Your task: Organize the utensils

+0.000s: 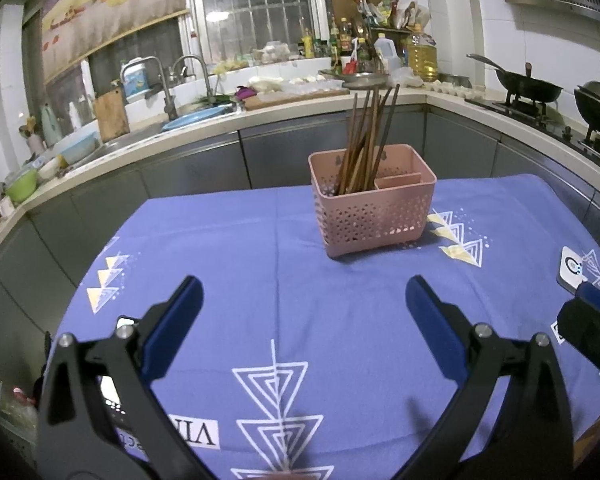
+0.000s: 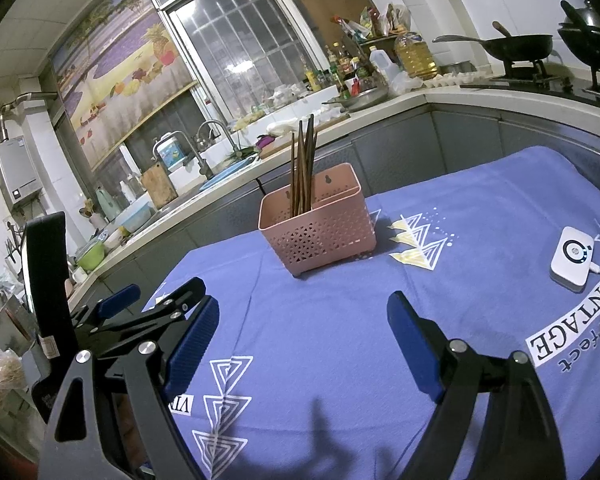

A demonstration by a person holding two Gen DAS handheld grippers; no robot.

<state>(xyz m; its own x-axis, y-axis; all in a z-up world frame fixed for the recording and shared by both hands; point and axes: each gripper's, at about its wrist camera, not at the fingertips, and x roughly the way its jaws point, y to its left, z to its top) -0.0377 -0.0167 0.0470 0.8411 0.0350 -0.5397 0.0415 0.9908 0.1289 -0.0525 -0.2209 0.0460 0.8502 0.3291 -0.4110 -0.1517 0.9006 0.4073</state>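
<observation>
On the blue cloth [image 1: 284, 248] with white triangle prints that covers the worktop, a pink perforated basket [image 1: 374, 212] stands upright toward the far edge; a bundle of brown chopsticks [image 1: 366, 136] leans in its larger left compartment, while the smaller right compartment looks empty from the left wrist view; bare cloth lies between the basket and both grippers; the left gripper [image 1: 304, 304] hovers over the near part of the cloth with its fingers wide apart and nothing between them; the right gripper [image 2: 300, 332] does likewise, fingers spread and empty, with the left gripper just beside it; a small white device [image 2: 572, 258] with a cable lies on the cloth well to the right of the basket; behind runs a cluttered kitchen counter [image 1: 228, 128] with taps, bottles and woks.
</observation>
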